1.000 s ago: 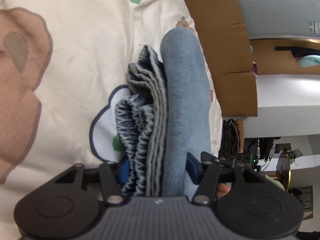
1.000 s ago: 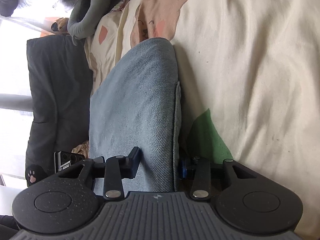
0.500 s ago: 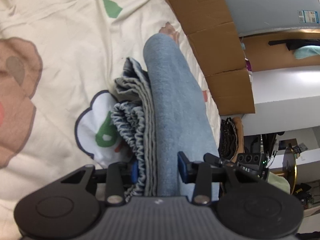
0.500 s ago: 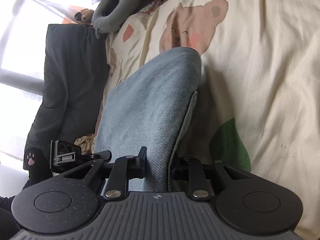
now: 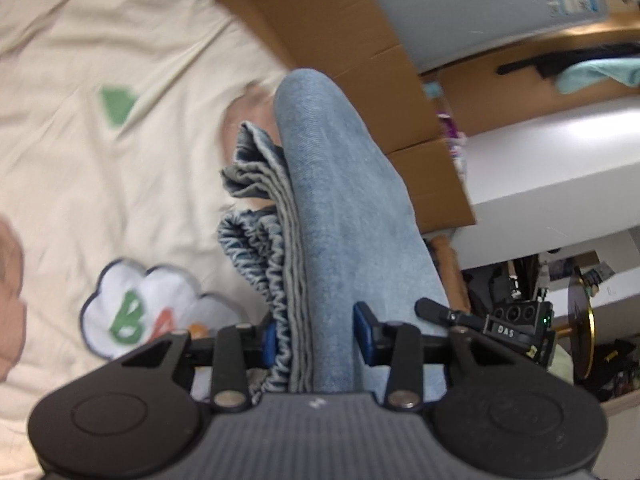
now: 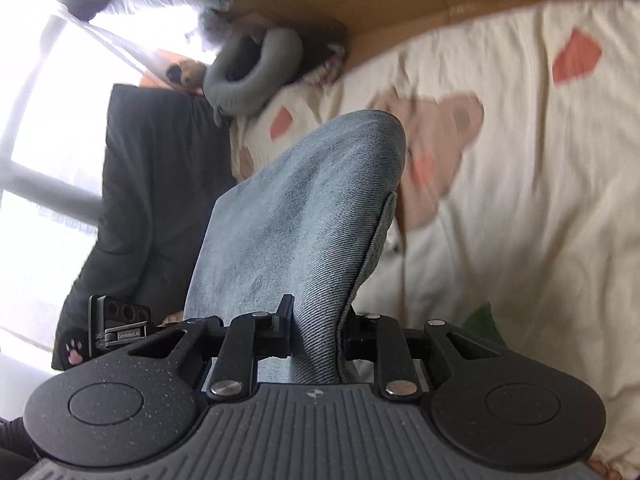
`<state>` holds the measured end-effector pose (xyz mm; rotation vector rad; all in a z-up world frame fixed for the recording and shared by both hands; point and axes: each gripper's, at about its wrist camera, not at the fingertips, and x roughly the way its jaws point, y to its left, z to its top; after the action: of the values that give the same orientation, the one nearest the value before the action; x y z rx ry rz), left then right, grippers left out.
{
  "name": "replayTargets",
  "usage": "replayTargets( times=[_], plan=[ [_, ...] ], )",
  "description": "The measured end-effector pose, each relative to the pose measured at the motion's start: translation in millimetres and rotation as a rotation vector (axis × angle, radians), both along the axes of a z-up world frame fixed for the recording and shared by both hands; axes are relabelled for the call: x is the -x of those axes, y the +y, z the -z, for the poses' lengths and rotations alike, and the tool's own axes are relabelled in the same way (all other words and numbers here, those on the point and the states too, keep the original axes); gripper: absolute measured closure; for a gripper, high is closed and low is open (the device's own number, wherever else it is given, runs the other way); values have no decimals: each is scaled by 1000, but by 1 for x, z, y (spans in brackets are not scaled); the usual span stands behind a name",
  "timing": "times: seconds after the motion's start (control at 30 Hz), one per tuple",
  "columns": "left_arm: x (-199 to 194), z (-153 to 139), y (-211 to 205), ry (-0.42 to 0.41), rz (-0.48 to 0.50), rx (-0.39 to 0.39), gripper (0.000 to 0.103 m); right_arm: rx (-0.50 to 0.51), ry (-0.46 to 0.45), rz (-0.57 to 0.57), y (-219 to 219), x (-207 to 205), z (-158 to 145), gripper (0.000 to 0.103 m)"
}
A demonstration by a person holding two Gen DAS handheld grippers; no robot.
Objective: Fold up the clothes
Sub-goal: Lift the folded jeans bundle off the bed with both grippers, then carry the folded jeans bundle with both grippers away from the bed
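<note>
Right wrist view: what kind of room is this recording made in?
Probably a bedroom at home: a cream bedsheet printed with cartoon bears, a grey neck pillow at its far end, and a bright window beside it.

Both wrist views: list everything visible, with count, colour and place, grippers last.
jeans: one folded pair, light blue, clamped in both grippers above the bed
bedsheet: one, cream with bear and cloud prints, under the jeans
cardboard: several brown panels, along the bed edge
neck pillow: one, grey, at the head of the bed
dark cloth: one, black, beside the window
left gripper: one, black, jaws shut on the jeans
right gripper: one, black, jaws shut on the jeans
</note>
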<state>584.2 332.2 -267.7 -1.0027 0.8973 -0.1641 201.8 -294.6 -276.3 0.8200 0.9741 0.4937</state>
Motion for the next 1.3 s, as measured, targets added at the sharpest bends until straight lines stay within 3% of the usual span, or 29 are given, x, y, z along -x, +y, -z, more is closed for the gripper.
replayTargets(
  times=[0.3,0.67,1.0,1.3],
  plan=[
    [-25,-117,-22,-60,45,-48,63,32,-73,57,-22,14,-121,81],
    [-17,-247,-61,-60,64,-127,63,73,-138,98,-28,51,-252,81],
    [6,-321,-96,-114,47,-155,63,136,-189,125,-33,93,-345,81],
    [24,-371,-124,-166,50,-185,63,172,-233,167,-34,132,-403,81]
  ],
)
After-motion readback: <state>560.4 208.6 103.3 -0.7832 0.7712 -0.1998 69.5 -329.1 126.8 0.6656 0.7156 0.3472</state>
